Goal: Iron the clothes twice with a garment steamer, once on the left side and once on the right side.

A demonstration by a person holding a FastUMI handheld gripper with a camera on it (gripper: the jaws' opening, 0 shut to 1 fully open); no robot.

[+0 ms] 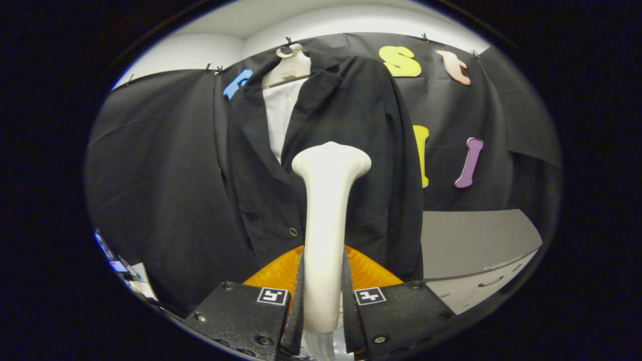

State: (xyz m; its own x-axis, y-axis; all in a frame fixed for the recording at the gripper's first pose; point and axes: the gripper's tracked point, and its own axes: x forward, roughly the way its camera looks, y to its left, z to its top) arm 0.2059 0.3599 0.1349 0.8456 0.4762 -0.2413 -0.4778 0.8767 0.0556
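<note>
A white garment steamer (326,220) stands upright between my fingers, its flared head up near the middle of the jacket. My gripper (323,288) is shut on the steamer's handle, both black fingers (297,296) pressing its sides. Just beyond hangs a black jacket (346,150) over a white shirt (281,118) on a white hanger (291,65) against the booth wall. The steamer head sits in front of the jacket's right front panel; whether it touches the cloth I cannot tell. An orange part (273,273) shows behind the fingers, under the jacket's hem.
A grey cabinet (476,250) with a drawer handle stands to the right of the jacket. Some papers and small items (128,273) lie low to the left. Black cloth wall runs behind everything.
</note>
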